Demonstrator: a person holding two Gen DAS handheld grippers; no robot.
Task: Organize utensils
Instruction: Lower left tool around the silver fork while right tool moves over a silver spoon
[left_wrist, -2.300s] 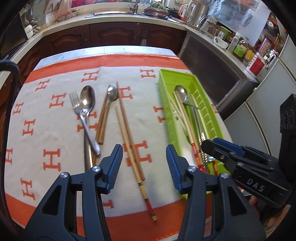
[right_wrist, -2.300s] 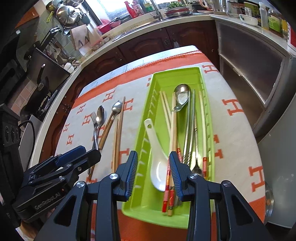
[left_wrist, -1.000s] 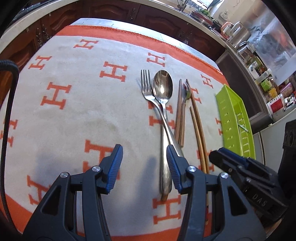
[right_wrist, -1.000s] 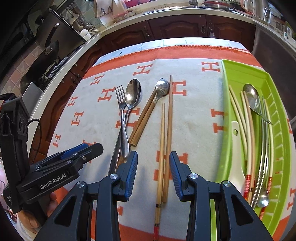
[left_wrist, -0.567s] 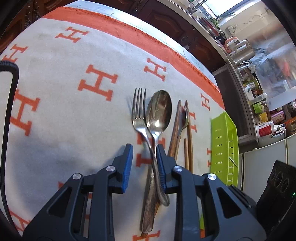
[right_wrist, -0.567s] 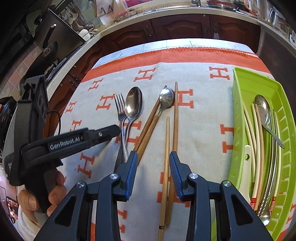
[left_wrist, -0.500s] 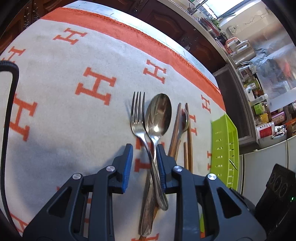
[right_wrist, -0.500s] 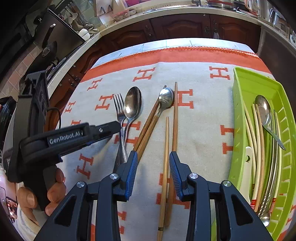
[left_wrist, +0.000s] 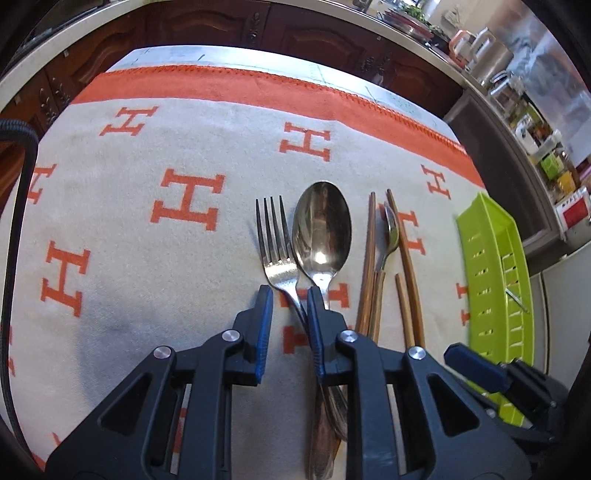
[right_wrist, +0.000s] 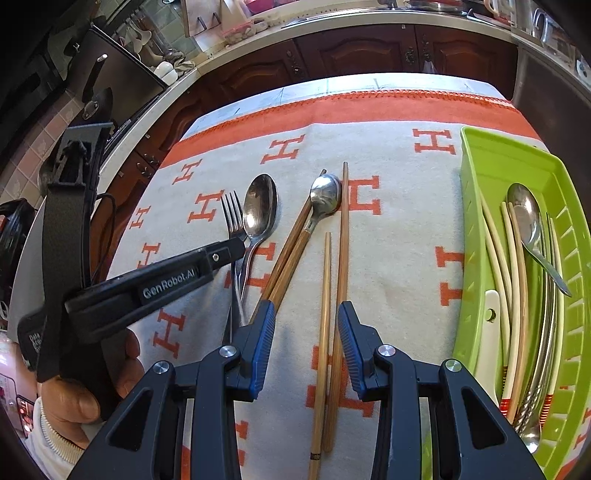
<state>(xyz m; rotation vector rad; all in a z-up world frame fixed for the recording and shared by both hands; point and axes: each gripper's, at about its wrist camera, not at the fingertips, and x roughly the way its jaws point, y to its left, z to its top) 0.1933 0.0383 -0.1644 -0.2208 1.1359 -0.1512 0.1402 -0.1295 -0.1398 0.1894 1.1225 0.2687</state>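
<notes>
I've got the left tool (left_wrist: 289, 295) down over the fork (left_wrist: 275, 245), its jaws just narrowing with the fork's neck between them, pads not yet clearly pressing. The big spoon (left_wrist: 322, 229) overlaps that neck, so I'd squeeze the fork alone, lift straight, then carry it to the green tray (right_wrist: 476, 236) on the right. The right tool (right_wrist: 306, 325) hangs part open and empty over the wooden chopsticks (right_wrist: 341, 258). "GenRobot.AI" reads on the left tool's side; orange H letters cover the cloth (left_wrist: 147, 258).
</notes>
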